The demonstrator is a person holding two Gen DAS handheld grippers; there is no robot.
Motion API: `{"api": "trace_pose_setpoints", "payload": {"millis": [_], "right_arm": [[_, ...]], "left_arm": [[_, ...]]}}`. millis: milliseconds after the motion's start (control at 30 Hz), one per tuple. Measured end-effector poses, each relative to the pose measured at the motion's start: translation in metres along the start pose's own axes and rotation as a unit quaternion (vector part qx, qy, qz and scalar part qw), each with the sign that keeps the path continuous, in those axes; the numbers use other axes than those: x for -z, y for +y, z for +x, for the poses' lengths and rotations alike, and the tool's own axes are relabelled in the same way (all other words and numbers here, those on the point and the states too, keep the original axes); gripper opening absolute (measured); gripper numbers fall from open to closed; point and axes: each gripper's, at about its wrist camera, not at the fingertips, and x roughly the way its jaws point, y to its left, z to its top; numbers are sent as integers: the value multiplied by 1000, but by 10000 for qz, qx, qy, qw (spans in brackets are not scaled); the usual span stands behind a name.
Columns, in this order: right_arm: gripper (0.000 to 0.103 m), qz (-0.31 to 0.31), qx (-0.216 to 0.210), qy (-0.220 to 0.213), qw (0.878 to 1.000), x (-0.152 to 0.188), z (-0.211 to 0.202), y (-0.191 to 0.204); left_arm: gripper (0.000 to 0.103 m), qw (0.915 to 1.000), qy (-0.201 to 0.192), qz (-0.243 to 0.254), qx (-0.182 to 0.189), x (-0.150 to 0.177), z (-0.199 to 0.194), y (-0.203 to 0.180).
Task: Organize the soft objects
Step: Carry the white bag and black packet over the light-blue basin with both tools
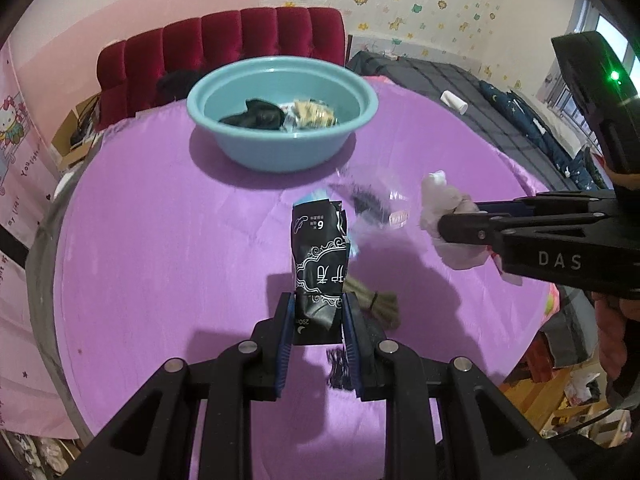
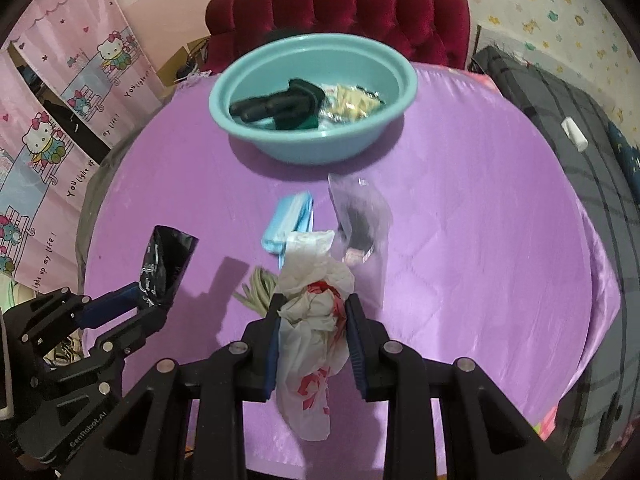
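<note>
While both tools carry a load above the purple cloth, the sorting stands roughly midway, judged from how the items lie. Left gripper: clenched on a black printed packet, which stands upright between the blue pads, clear of the cloth. Right gripper: clamped on a crumpled white plastic bag with red print, whose loose tail hangs down below the jaws; the left view shows the same bag bunched at the tips of that tool, held to the right of the packet and apart from it. Teal basin, at the far side of the cloth in front of a red tufted headboard: it already holds a dark garment and a pale crinkled wrapper, so this part appears done. Remaining on the cloth, between the basin and the grippers: a light blue pack, a clear plastic bag with something dark inside, and an olive-green bundle of cord lying just below the raised packet; a small dark fringed piece lies close to the left tool, its nature not clear. Presumed remainder: the two held items must reach the basin, which lies well ahead of both tools, and the pieces left on the cloth must follow; neither held item is yet over the basin rim
</note>
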Motion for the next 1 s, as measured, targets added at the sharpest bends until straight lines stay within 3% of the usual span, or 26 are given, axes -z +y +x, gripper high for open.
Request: {"api": "trace_pose_setpoints", "payload": {"millis": [533, 1000], "right_arm": [[31, -240, -155, -271, 9992, -80, -4, -15], [31, -310, -300, -349, 9985, -149, 30, -31]], "left_arm": [[26, 9995, -291, 105, -66, -85, 13, -8], [26, 9995, -309, -13, -85, -147, 55, 6]]}}
